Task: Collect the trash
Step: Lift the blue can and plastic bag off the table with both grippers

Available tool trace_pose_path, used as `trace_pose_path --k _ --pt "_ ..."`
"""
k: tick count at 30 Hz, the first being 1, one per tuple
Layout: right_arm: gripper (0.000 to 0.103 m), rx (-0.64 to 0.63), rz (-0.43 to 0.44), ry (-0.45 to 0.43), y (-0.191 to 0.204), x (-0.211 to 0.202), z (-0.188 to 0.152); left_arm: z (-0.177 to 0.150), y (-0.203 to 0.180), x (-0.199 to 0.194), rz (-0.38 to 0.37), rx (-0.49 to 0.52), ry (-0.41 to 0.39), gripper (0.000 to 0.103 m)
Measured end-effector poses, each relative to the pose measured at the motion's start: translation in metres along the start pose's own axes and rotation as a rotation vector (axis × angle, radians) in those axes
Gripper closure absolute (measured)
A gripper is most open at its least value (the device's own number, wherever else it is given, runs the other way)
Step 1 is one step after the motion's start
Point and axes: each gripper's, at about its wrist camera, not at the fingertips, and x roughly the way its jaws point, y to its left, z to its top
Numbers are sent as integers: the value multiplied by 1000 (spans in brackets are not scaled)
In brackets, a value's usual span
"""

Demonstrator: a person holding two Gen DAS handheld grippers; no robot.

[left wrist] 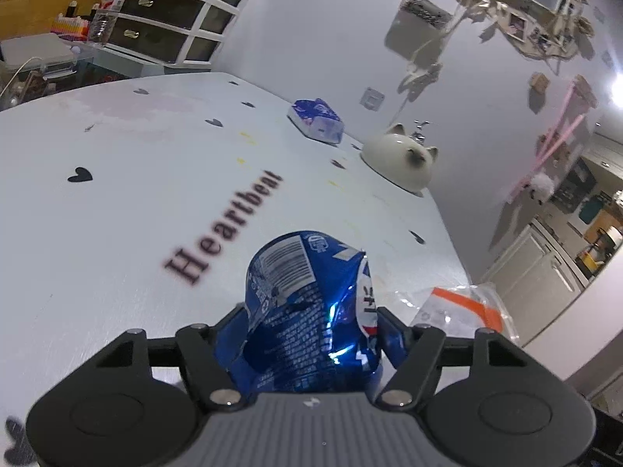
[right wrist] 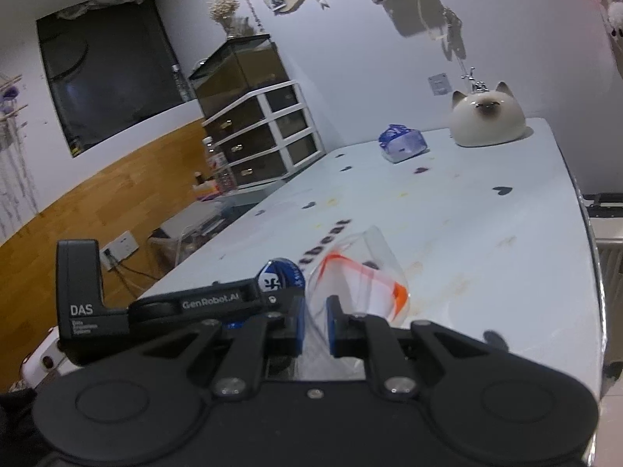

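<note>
Now the left tongs (left wrist: 311, 330) grip a crumpled blue wrapper (left wrist: 307, 307) above the desk (left wrist: 136, 202), while the right tongs (right wrist: 313, 325) pinch a clear bag (right wrist: 362, 280).

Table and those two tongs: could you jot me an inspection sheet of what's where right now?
Surface: pale table printed with black hearts and the word "Heartbeat"; faint stains.
Job's things: crumpled blue wrapper; clear plastic bag with orange stripe.
Clutter: blue tissue pack and cat-shaped ceramic pot, both at the far end.
Grippers: left tongs shut on the blue wrapper; right tongs shut on the clear plastic bag.
Cables: a lead plugged into the wall socket.
Surroundings: drawer unit, glass tank, water bottle, wall decorations.
</note>
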Motion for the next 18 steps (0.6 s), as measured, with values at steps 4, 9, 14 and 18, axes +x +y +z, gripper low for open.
trace_pose_path --k 4,9,14,18 --pt "91 -3 -11 5 5 -21 -11 -13 -6 -25 -63 17 3 37" --pt "91 26 -13 14 4 -53 -28 -38 -10 -58 -139 17 21 38" --pt "91 66 -3 31 9 -86 -52 -68 -14 -92 -174 28 41 40" --pt "91 88 -4 58 21 -116 -74 -91 -15 -123 -172 26 22 41"
